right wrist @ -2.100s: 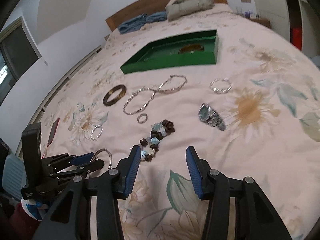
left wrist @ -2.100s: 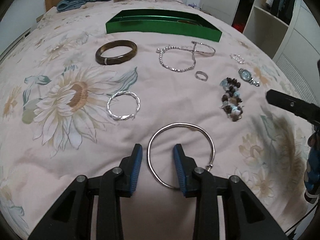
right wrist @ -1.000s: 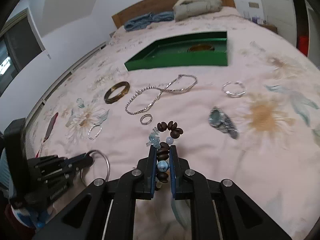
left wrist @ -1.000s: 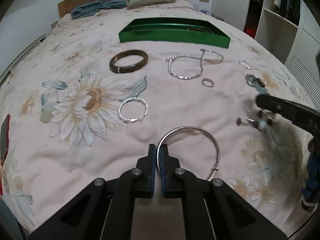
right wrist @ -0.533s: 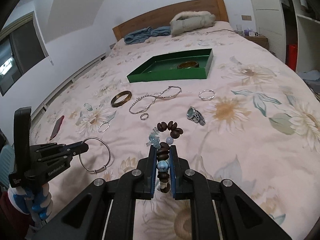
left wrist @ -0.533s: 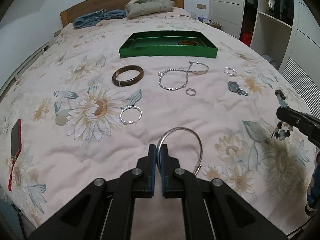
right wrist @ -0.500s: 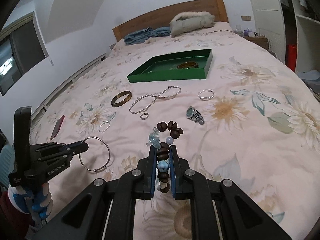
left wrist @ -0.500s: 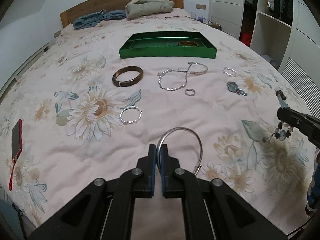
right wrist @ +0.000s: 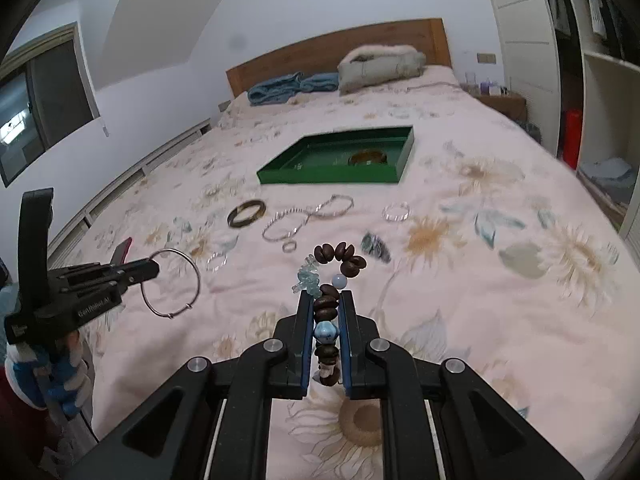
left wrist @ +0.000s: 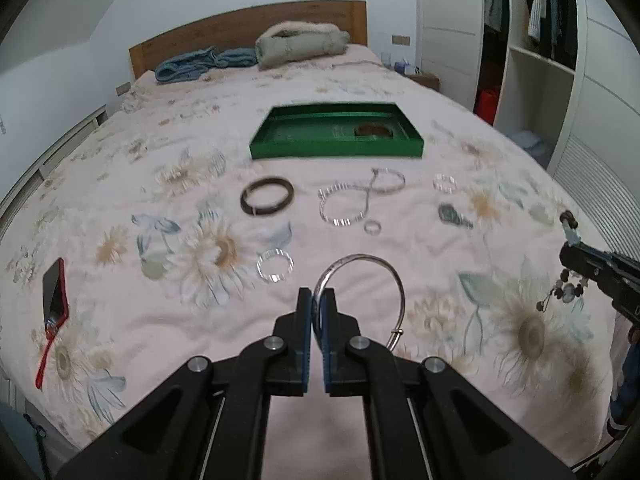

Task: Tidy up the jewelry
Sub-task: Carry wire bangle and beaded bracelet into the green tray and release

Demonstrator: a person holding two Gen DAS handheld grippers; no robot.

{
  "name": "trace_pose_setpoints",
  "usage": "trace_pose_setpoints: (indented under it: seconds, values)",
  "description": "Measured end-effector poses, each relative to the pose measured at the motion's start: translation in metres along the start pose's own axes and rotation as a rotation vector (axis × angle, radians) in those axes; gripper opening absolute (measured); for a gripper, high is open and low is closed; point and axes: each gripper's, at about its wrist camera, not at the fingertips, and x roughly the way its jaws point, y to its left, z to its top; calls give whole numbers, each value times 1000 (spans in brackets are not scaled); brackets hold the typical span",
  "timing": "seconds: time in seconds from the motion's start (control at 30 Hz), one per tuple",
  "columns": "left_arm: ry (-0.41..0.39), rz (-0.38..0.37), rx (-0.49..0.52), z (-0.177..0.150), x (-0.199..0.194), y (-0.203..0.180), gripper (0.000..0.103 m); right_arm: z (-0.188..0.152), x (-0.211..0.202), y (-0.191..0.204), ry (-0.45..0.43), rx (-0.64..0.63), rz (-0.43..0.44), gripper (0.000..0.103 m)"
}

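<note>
My left gripper (left wrist: 316,294) is shut on a thin silver bangle (left wrist: 386,270), lifted clear of the bed; the same bangle (right wrist: 192,268) hangs at the left of the right wrist view. A brown and pale-blue bead bracelet (right wrist: 340,258) stands up between the jaws of my right gripper (right wrist: 325,300), which is shut on it. The green tray (left wrist: 336,150) lies further up the bed with a brown bangle (left wrist: 374,130) inside. On the bedspread remain a dark bangle (left wrist: 267,201), a silver chain (left wrist: 352,198), a small ring (left wrist: 372,227), a watch (left wrist: 454,216) and two twisted silver bracelets (left wrist: 275,266) (left wrist: 444,183).
A red-cased phone (left wrist: 54,294) lies at the bed's left edge. Folded blue cloth (left wrist: 200,65) and a grey bundle (left wrist: 300,44) sit by the wooden headboard. A white wardrobe (left wrist: 560,80) stands to the right of the bed.
Both grippers have risen and drawn back from the bed with their pieces, so the jewelry and tray look smaller and farther. Neither grip has altered.
</note>
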Motion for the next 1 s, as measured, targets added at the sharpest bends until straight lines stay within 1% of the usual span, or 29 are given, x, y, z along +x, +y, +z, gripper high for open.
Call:
trace_pose_setpoints:
  seconds: [0.13, 0.23, 0.4, 0.53, 0.57, 0.6, 0.67, 0.73, 0.77, 0.87, 0.93, 1.0]
  values:
    - [-55, 17, -8, 32, -13, 11, 4, 26, -9, -2, -36, -21, -17, 12]
    - [-100, 26, -18, 61, -23, 21, 4, 55, -14, -1, -71, -50, -33, 12]
    - [-157, 45, -37, 117, -28, 34, 4, 115, -16, -1, -130, -85, -54, 12]
    - [-176, 53, -73, 162, -21, 48, 4, 168, -8, 1, -169, -109, -72, 12]
    - [-180, 56, -79, 169, -19, 50, 4, 182, -5, 2, -179, -114, -76, 12]
    - [-183, 63, -88, 182, -14, 54, 4, 192, -2, 2, -187, -117, -80, 12]
    - [-184, 73, -98, 198, -5, 59, 4, 218, 9, 2, -203, -120, -85, 12]
    - [-178, 83, -108, 217, 11, 63, 4, 235, 23, 1, -210, -121, -91, 12]
    - [-171, 86, -114, 226, 21, 65, 4, 248, 36, 0, -211, -120, -99, 12]
    - [-151, 92, -120, 243, 52, 66, 4, 270, 73, -6, -207, -100, -104, 12]
    - [-121, 92, -118, 251, 83, 66, 4, 277, 100, -12, -193, -87, -110, 12]
    - [-86, 88, -114, 255, 115, 64, 4, 280, 136, -20, -162, -69, -111, 12]
